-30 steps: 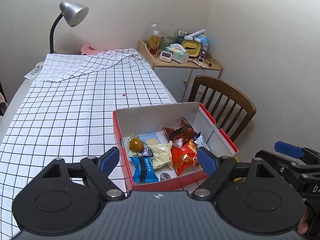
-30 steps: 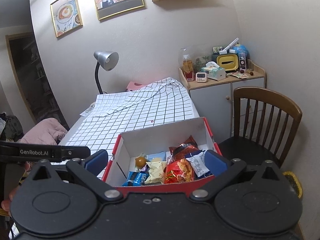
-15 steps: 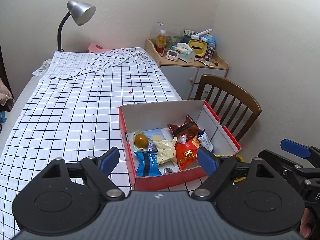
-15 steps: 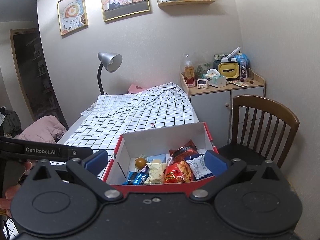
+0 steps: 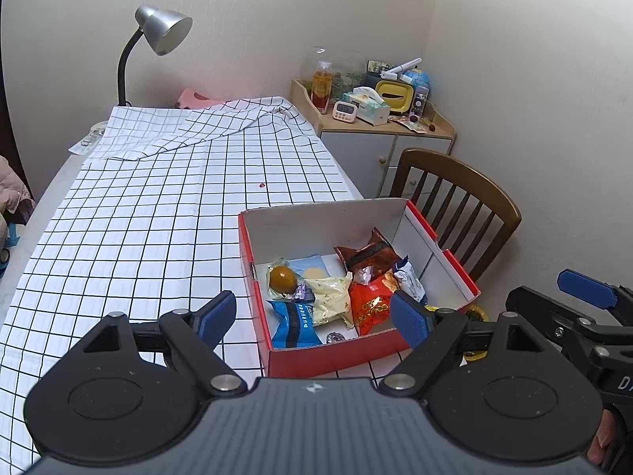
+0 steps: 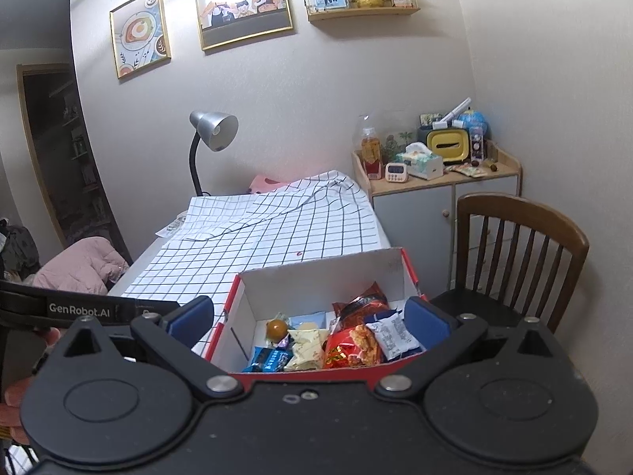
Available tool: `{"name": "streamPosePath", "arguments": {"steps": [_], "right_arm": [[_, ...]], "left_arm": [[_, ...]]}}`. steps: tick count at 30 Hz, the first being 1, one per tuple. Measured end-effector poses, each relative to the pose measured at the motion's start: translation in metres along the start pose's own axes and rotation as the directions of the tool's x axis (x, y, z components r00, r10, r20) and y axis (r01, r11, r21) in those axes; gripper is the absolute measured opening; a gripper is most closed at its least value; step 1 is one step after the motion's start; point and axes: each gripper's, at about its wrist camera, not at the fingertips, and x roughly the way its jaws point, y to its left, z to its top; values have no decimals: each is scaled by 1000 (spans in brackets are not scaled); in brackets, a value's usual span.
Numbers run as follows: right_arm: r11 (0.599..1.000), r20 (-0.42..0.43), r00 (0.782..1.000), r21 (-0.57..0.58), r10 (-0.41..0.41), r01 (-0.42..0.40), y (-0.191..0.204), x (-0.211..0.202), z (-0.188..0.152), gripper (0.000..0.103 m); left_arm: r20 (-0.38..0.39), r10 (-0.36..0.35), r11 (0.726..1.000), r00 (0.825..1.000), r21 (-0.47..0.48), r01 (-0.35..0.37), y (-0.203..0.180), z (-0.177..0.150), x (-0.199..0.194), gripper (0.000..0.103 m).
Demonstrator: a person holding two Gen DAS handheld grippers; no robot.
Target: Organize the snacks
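A: Left view: snacks (image 5: 340, 297) lie heaped in the box (image 5: 455, 261) on the cloth (image 5: 158, 206); left gripper (image 5: 312, 312) jaws apart, holding nothing

B: Right view: right gripper (image 6: 308, 316) likewise gaping, empty. Packets boxed, unsorted; fits either freshly gathered or awaiting sorting

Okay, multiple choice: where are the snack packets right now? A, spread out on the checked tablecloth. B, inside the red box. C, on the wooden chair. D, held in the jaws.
B: the snack packets lie together inside the red box on the checked tablecloth.
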Motion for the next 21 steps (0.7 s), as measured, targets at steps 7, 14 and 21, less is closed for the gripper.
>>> {"name": "streamPosePath", "arguments": {"steps": [7, 14, 21], "right_arm": [[1000, 2, 1000, 8, -8, 8, 0, -1, -1, 103], [1000, -3, 1000, 14, -8, 8, -1, 2, 0, 103], [1000, -5, 1000, 7, -17, 17, 1, 3, -1, 103]], "left_arm": [[8, 9, 1000, 1000, 5, -9, -2, -1, -1, 85], [1, 7, 1000, 1000, 6, -7, -3, -2, 0, 85], [1, 12, 1000, 1000, 10, -12, -4, -2, 0, 85]]}}
